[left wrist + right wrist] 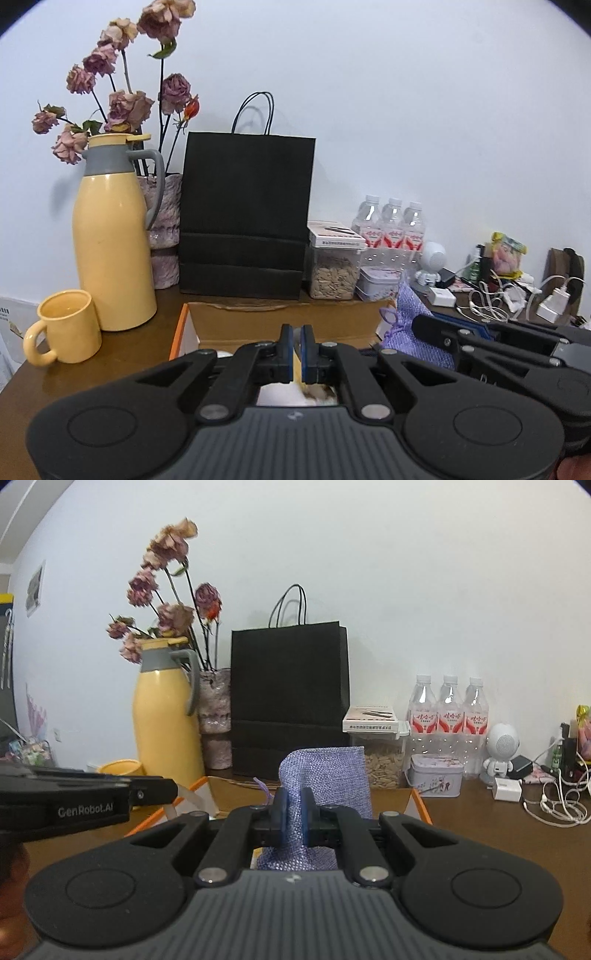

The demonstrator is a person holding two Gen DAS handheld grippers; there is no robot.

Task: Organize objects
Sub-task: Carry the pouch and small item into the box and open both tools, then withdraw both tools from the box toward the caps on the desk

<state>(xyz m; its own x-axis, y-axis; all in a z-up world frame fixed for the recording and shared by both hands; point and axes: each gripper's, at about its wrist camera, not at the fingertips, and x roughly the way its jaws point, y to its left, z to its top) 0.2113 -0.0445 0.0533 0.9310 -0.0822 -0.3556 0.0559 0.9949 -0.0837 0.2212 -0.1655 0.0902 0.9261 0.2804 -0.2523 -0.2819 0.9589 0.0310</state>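
Our right gripper (pixel 293 812) fingers clench a purple cloth pouch (pixel 328 771), standing upright above the open cardboard box (pixel 413 797); our left gripper (pixel 296 350) pinches something thin and pale.

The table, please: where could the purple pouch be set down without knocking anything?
Bare table lies between the cardboard box and the white cables. A smaller patch sits in front of the yellow mug. The back row, from the flask to the water bottles, is crowded.
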